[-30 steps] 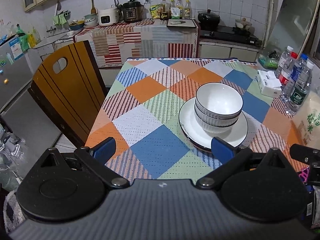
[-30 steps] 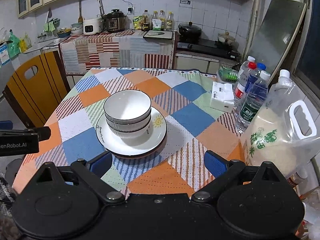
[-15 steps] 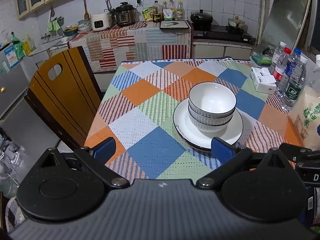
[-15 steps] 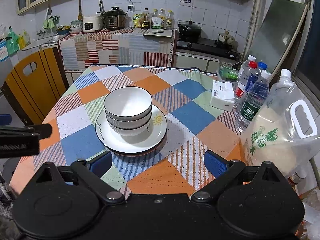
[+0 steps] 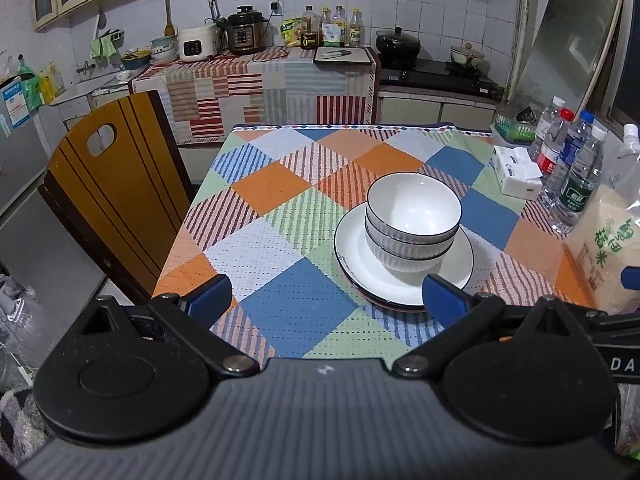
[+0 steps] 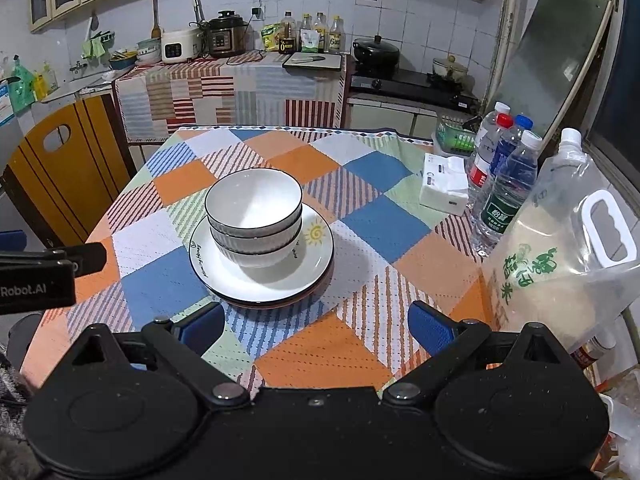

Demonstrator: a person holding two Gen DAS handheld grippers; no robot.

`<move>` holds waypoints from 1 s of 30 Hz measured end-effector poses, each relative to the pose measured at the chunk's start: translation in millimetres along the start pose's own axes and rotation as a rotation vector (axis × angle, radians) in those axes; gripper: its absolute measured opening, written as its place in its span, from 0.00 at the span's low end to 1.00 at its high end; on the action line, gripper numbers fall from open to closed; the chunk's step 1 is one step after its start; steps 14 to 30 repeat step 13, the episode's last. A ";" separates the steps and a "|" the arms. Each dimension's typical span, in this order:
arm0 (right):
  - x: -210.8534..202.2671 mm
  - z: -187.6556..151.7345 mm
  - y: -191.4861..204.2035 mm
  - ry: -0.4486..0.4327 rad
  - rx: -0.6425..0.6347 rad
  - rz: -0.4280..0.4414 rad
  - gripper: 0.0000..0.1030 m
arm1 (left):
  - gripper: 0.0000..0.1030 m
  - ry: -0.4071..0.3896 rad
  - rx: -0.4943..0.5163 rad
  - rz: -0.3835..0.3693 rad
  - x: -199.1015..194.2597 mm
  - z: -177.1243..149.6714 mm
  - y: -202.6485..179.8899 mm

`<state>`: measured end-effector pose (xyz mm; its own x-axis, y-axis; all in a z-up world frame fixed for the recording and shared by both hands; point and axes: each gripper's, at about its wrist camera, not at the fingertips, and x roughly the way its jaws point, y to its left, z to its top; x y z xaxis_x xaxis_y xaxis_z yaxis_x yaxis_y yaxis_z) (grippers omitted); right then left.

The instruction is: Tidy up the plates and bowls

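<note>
backing off slightly: left gripper and right gripper, both spread wide, empty. bowls nested on stacked plates, mid-table. stacking looks finished.

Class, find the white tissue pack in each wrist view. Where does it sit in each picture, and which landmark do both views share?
Left wrist: tissue pack at right, above centre, left of the water bottles.
Right wrist: tissue pack right of centre, again left of the water bottles.
Shared landmark: the stacked bowls.
</note>
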<state>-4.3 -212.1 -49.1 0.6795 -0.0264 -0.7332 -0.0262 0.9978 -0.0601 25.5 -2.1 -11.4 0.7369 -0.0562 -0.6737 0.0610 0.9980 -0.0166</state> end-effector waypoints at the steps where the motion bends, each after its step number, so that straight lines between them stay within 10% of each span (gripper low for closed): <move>1: 0.5 0.2 -0.3 0.001 0.000 0.000 0.97 | 1.00 0.000 -0.001 0.000 0.3 -0.3 0.2; 30: 1.8 -2.4 -1.0 0.009 0.002 -0.006 0.97 | 1.00 0.002 0.001 -0.003 0.1 -0.4 -1.2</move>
